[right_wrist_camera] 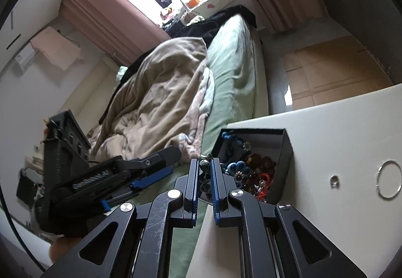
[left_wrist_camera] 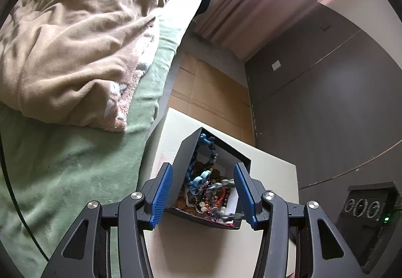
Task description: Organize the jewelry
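Observation:
A black jewelry box stands on a white table, full of tangled beads, blue pieces and a silver chain. My left gripper is open, its blue pads on either side of the box. In the right wrist view the box sits near the table's edge. My right gripper is shut on a grey beaded piece held just left of the box. A silver ring and a small stud lie on the table to the right. The left gripper shows at lower left.
A bed with a green sheet and a beige blanket lies left of the table. A wooden floor and a dark wall are beyond. A black power strip is at right.

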A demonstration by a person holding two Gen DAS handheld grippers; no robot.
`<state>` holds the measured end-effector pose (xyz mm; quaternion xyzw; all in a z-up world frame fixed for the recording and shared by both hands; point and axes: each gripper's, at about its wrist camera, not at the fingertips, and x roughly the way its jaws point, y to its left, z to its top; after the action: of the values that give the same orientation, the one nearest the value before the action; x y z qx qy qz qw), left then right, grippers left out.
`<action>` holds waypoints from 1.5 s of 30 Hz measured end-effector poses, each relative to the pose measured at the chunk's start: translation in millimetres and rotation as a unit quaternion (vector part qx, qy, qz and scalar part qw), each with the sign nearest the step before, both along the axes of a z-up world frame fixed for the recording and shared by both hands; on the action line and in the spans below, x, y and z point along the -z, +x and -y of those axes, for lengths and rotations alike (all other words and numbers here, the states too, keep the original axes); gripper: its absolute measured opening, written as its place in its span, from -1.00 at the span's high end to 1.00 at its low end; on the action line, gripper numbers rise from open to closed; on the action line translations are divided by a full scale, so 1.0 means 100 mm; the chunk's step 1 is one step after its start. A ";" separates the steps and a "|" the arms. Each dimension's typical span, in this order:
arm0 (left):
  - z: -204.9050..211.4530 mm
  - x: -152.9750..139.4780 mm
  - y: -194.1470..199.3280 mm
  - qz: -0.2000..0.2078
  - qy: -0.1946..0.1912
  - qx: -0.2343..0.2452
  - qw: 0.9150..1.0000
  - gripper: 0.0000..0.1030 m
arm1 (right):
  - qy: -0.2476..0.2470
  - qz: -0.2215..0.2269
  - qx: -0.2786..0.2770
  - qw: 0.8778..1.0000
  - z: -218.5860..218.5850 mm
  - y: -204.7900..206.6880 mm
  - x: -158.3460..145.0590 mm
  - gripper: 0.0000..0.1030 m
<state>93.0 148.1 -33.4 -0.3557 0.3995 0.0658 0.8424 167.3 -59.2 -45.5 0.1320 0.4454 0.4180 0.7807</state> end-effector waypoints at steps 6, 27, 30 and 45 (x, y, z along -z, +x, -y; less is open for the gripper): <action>0.03 0.01 0.01 0.002 0.000 0.003 1.000 0.00 | -0.076 -0.009 0.020 0.997 0.00 0.06 0.15 0.78; 0.82 0.06 0.20 -0.011 0.043 0.076 0.996 0.00 | -0.092 -0.030 0.129 0.987 1.31 0.26 0.02 -0.01; 1.04 0.06 0.26 -0.013 0.061 0.096 0.993 0.00 | -0.102 -0.037 0.142 0.984 1.48 0.28 0.05 -0.01; 1.84 0.36 0.79 -0.087 0.139 0.164 0.973 0.01 | -0.147 -0.093 0.174 0.969 2.05 0.50 0.23 0.00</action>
<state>172.2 -35.9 -69.1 -0.1580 0.5107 0.0125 0.8450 217.7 -264.5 -68.9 0.1291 0.5427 0.1917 0.8075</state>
